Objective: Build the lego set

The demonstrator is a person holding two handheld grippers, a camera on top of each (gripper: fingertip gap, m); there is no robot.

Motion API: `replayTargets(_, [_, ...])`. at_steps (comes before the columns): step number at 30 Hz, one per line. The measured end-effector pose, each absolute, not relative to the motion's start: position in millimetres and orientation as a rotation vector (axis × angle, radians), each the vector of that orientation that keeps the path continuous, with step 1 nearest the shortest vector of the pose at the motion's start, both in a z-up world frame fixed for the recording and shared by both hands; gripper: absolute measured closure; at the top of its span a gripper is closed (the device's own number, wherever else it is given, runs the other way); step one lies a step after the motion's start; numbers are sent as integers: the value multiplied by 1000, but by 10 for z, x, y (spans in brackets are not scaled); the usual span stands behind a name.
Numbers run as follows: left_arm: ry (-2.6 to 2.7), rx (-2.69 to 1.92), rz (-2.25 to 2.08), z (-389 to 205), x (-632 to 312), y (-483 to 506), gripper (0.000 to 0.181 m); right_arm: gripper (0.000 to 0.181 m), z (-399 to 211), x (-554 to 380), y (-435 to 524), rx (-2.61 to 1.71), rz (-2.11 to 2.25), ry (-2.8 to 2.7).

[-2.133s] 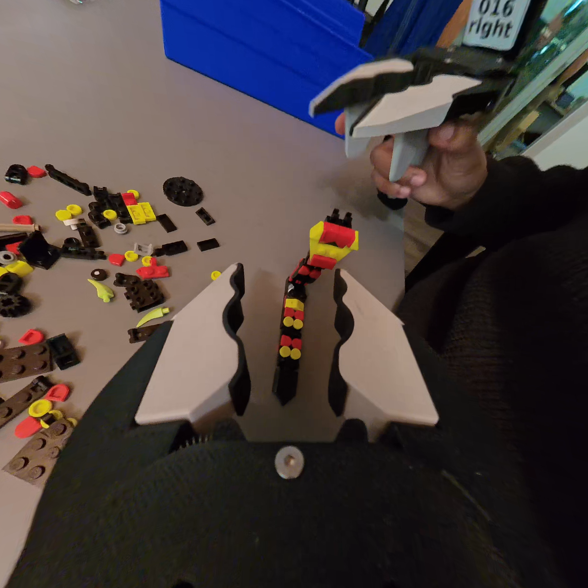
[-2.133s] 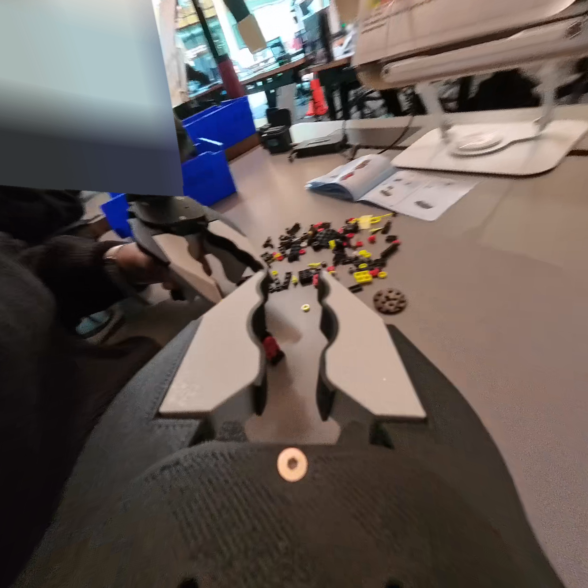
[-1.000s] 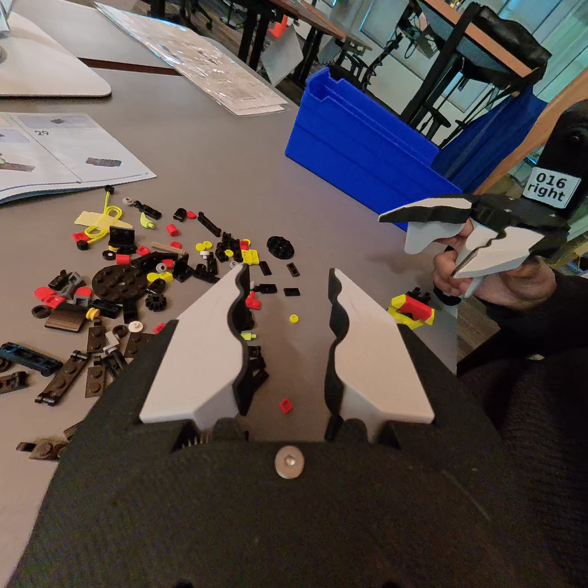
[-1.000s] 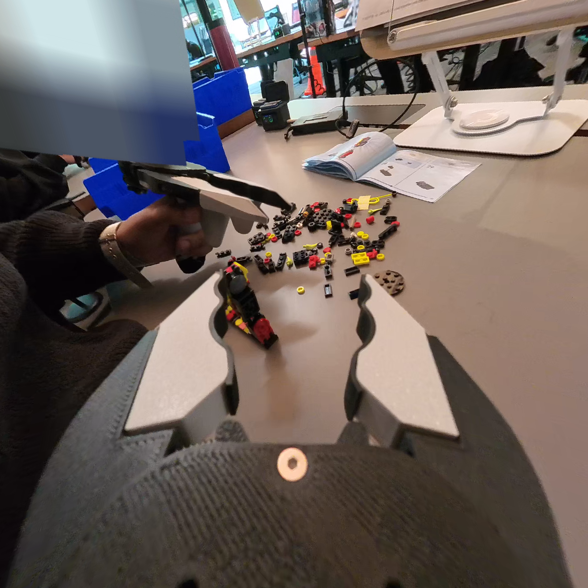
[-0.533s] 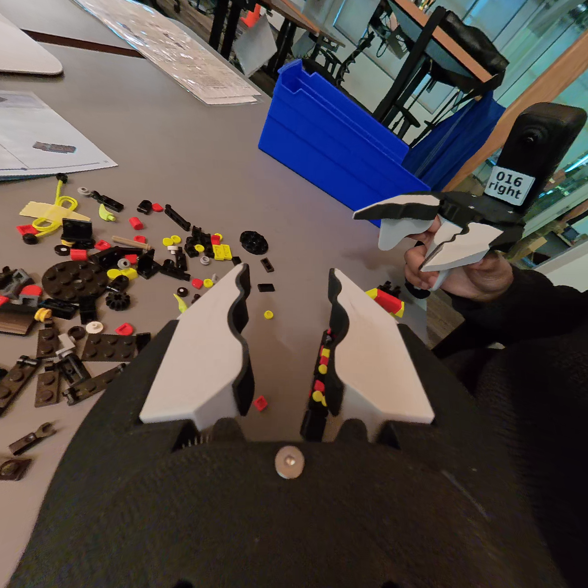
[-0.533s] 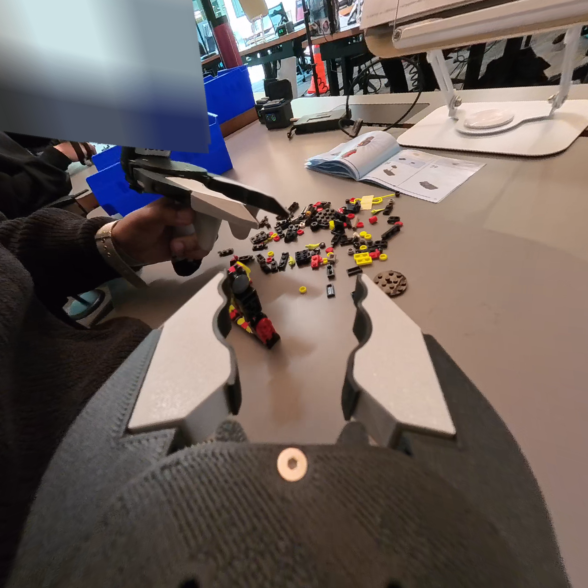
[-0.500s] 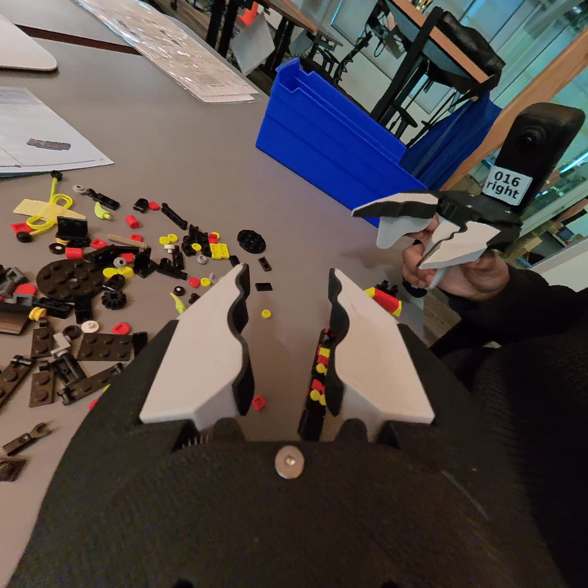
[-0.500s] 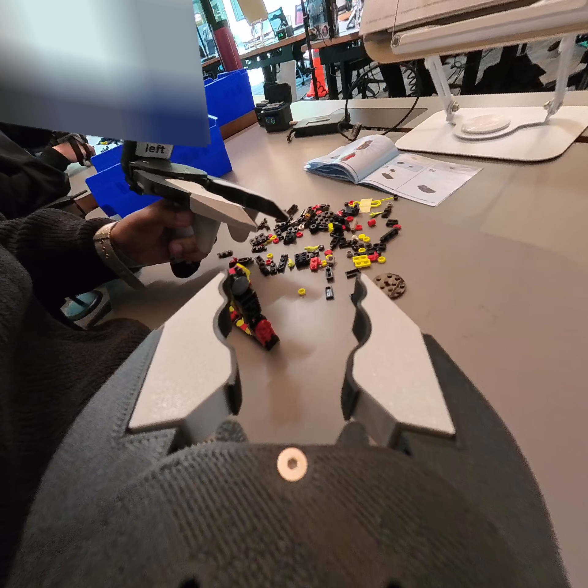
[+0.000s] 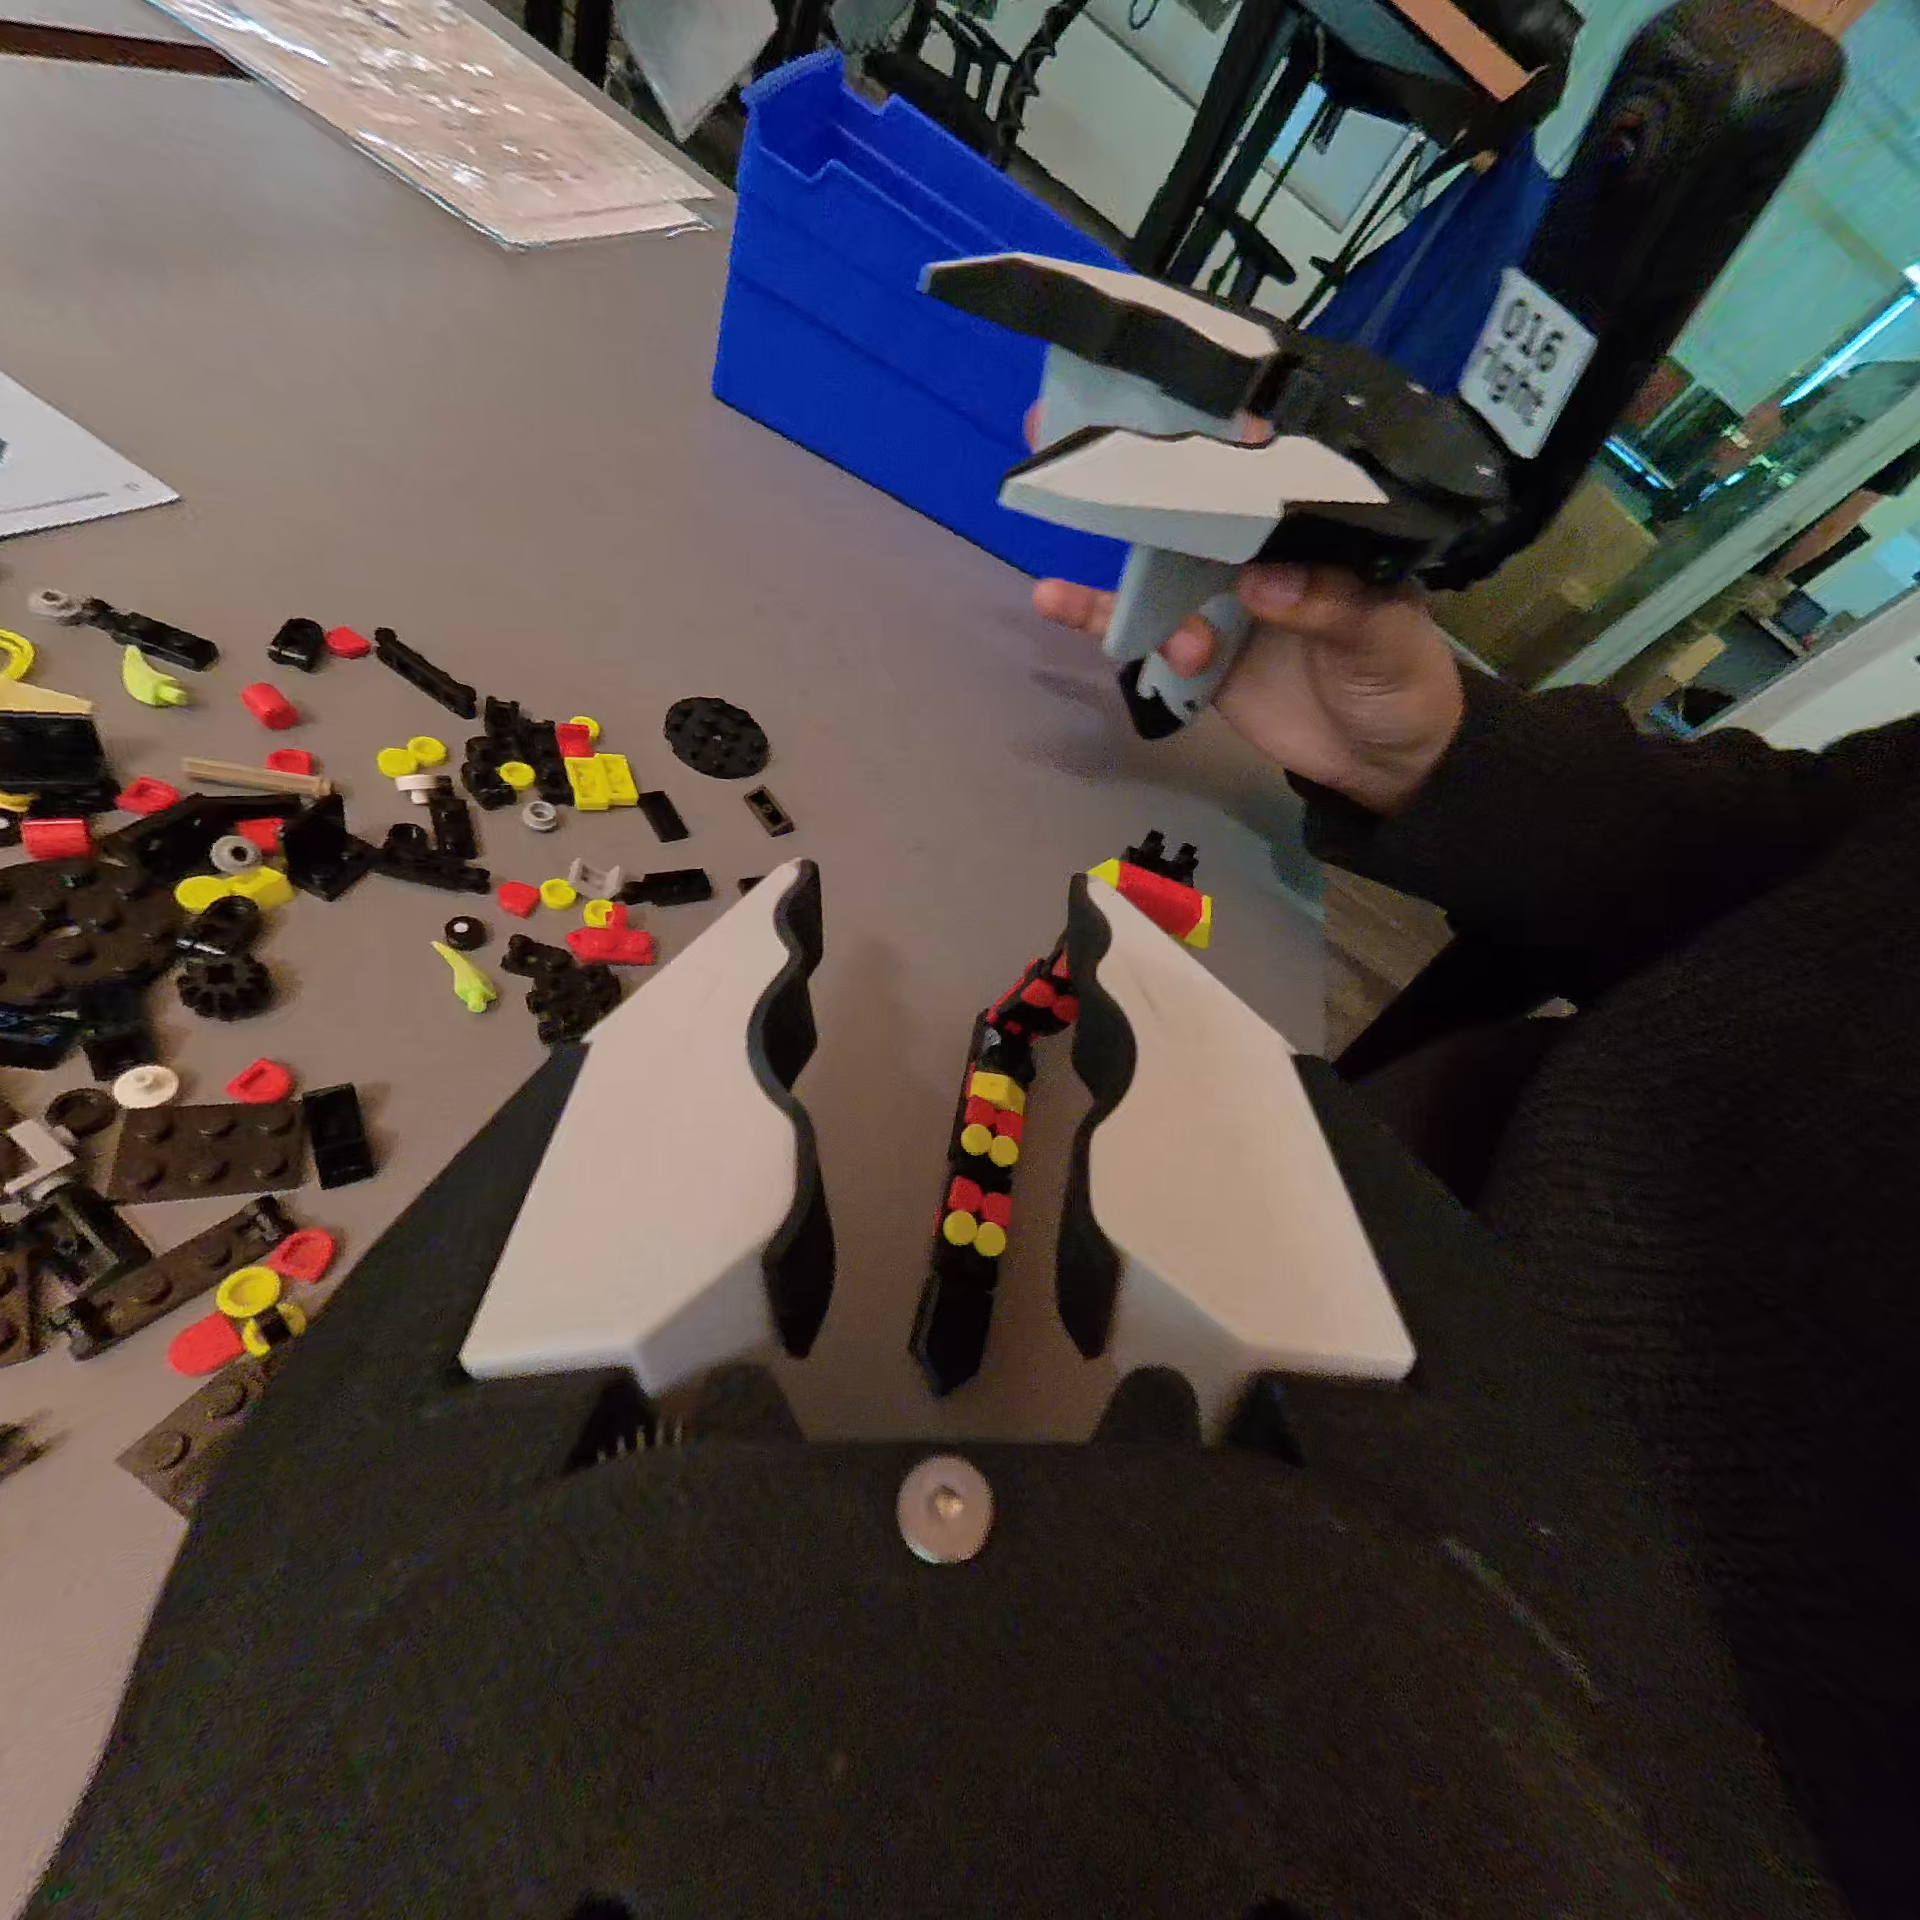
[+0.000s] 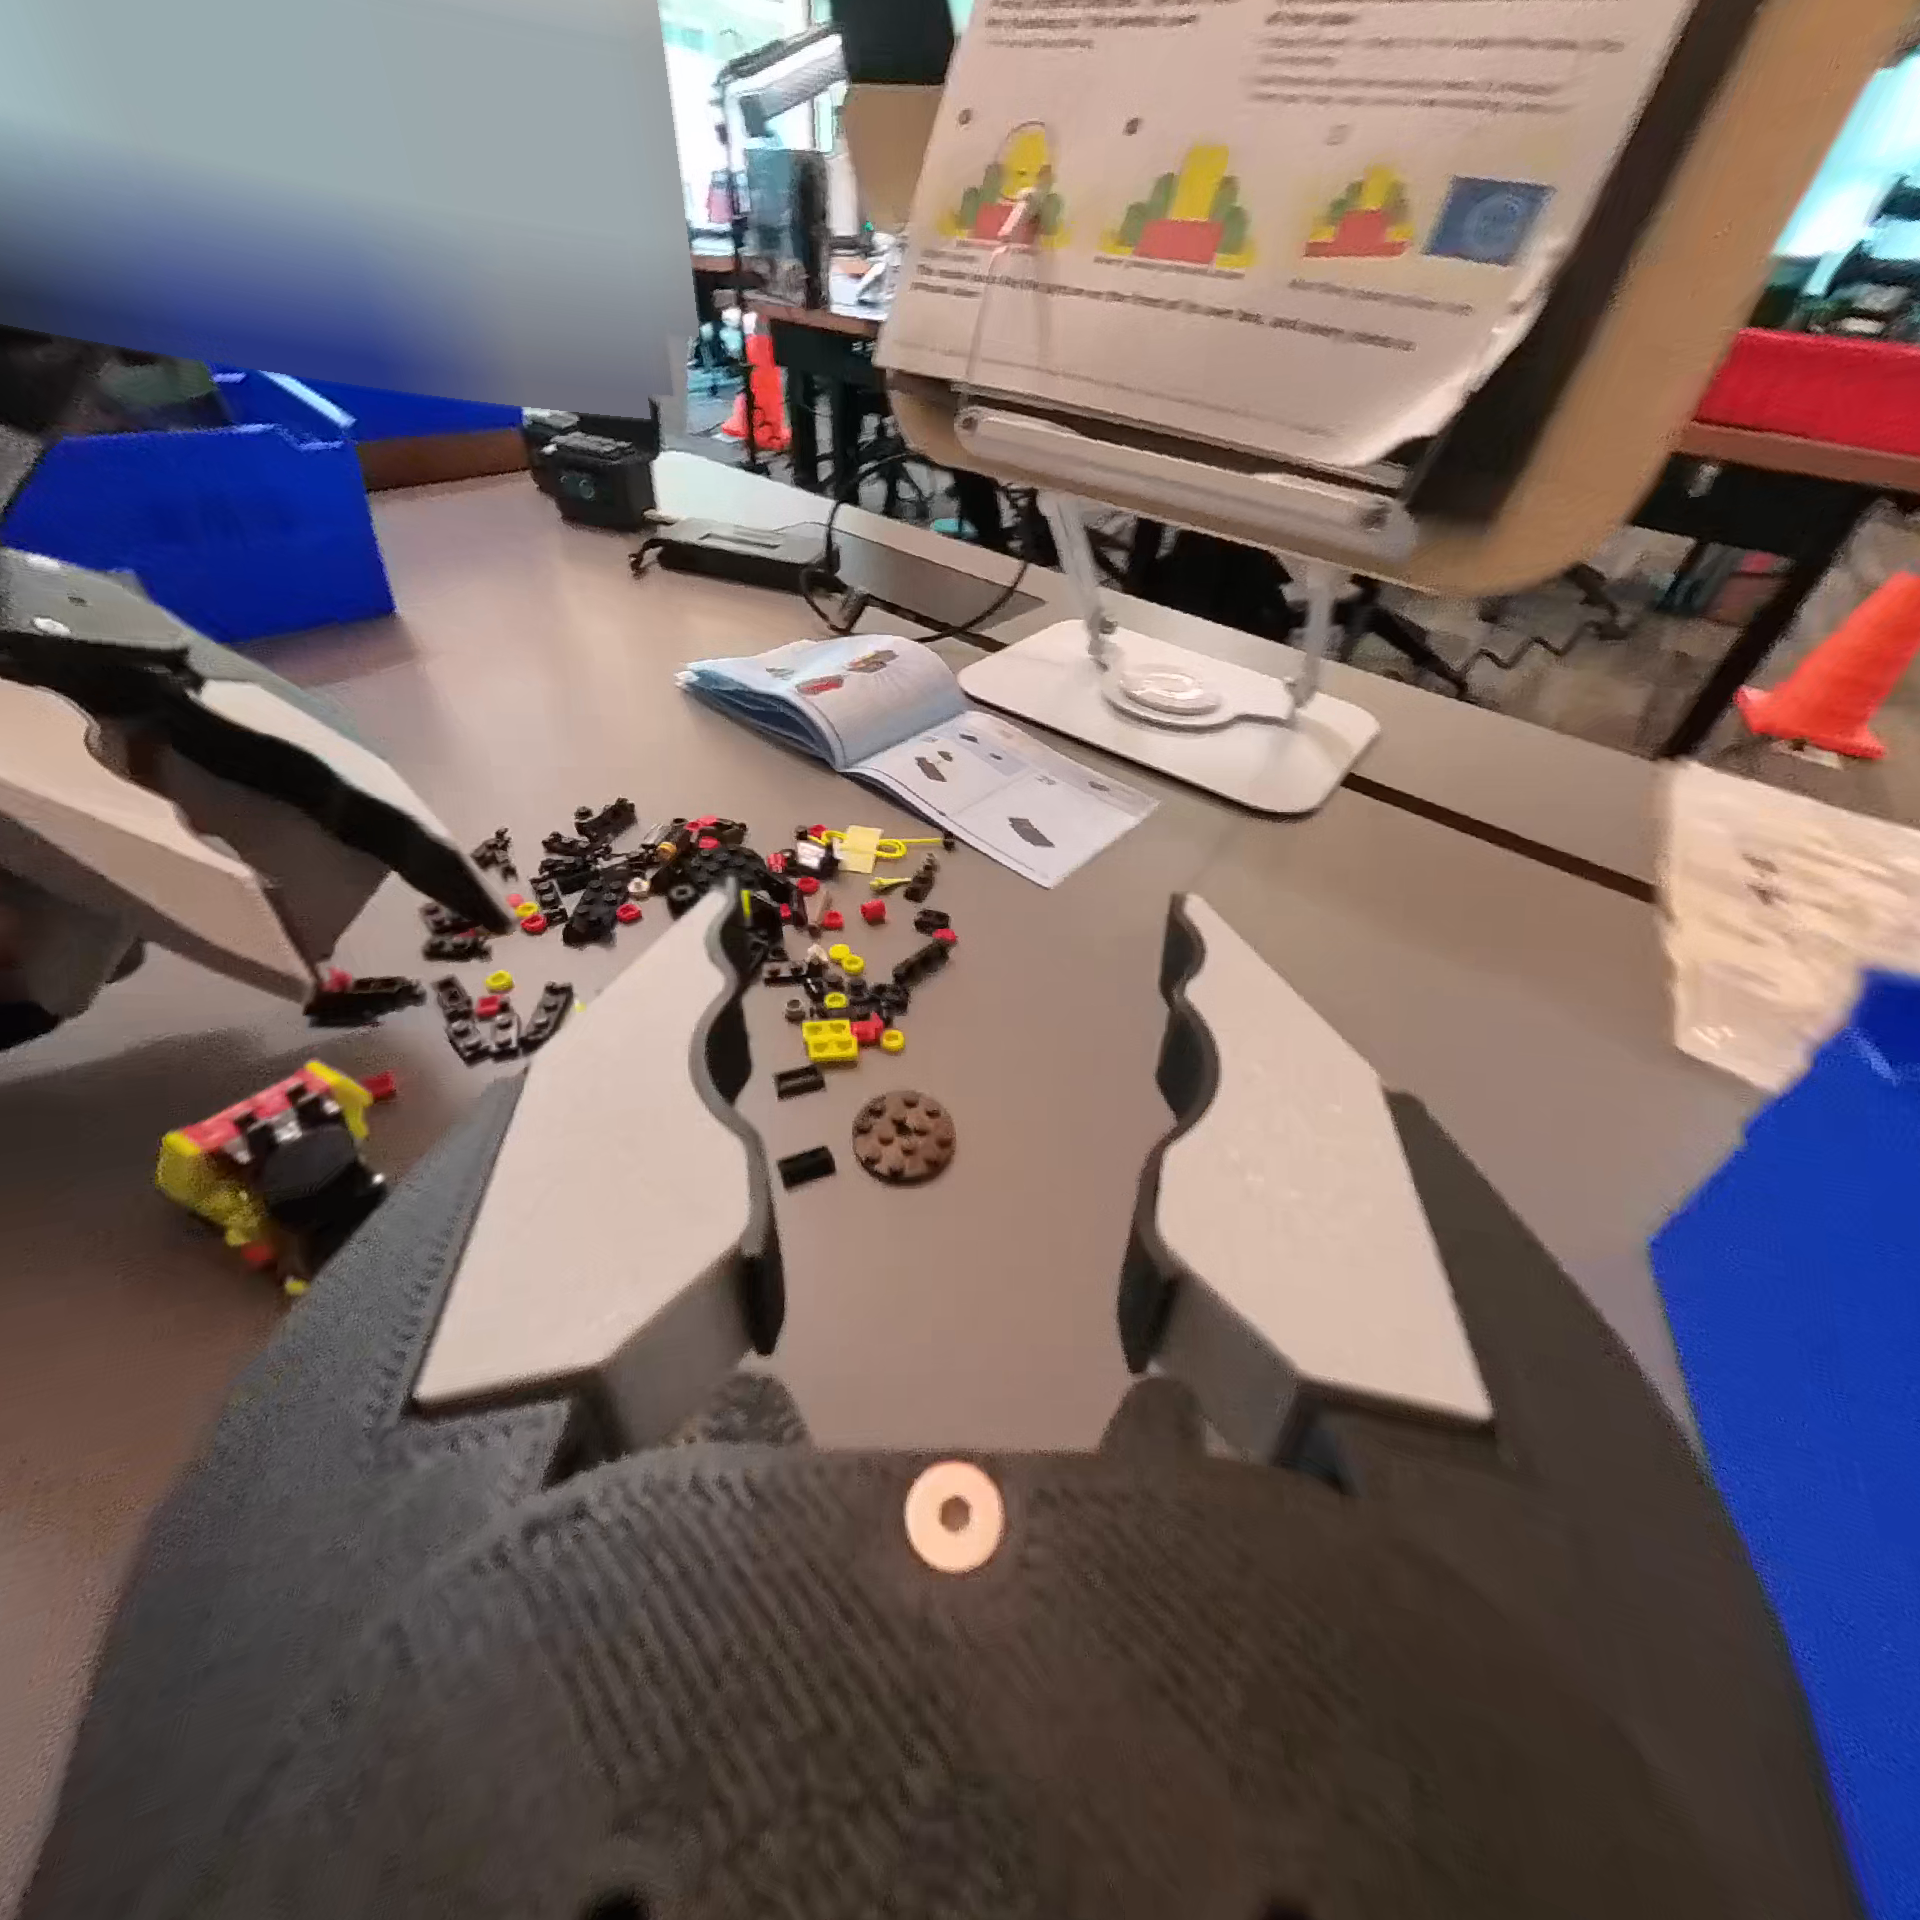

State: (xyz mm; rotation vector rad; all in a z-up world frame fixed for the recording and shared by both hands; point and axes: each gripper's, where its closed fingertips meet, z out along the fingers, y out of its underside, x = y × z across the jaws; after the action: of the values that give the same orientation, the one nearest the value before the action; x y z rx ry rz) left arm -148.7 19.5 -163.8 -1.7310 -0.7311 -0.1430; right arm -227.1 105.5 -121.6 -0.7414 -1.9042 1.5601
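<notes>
The partly built lego model (image 9: 977, 1174), a long black strip with red and yellow pieces, lies on the grey table (image 9: 520, 468). In the left wrist view it shows between my left gripper's (image 9: 940, 904) open fingers, close to the right one. The left gripper holds nothing. My right gripper (image 10: 953, 914) is wide open and empty, raised above the table. It points at the pile of loose pieces (image 10: 707, 904). The model (image 10: 270, 1164) sits low at the left of the right wrist view, under the left gripper (image 10: 405, 951). The right gripper (image 9: 966, 384) shows raised beyond the model in the left wrist view.
Loose black, red and yellow pieces (image 9: 312, 852) spread to the left. A round plate (image 10: 902, 1136) lies near them. An open booklet (image 10: 914, 748) and a white stand (image 10: 1195, 707) with a sheet are behind. Blue bins (image 9: 852, 343) (image 10: 1808, 1299) stand on the table beyond the model.
The right gripper has risen and turned right, so the model slid to the left of its view. The left gripper has shifted so the model shows more centrally between its fingers. Both stay open.
</notes>
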Motion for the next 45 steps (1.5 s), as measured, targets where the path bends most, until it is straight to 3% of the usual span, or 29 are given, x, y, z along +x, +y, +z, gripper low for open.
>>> replayTargets(5, [-694, -1774, -96, -1656, -1471, 172, 137, 97, -1323, -2335, 796, -633, 1585, -2038])
replayTargets(9, [-597, -1764, 83, -1495, -1496, 117, 158, 106, -1313, -2172, 719, -641, 1697, -2104])
replayTargets(12, [-539, -1783, 238, -1449, -1512, 95, 163, 110, -1253, -2101, 730, -623, 1725, -2076])
replayTargets(28, [-646, -1806, 131, -1647, -1613, 42, 158, 113, -1052, -1566, 446, -249, 1936, -2130])
replayTargets(41, [-661, -1881, 131, -1785, -1622, 40, 154, 121, -1086, -1690, 559, -451, 2000, -2174])
replayTargets(45, [-818, -1878, 338, -1824, -1914, -233, 181, 123, -1161, -1739, 554, -519, 1969, -2199])
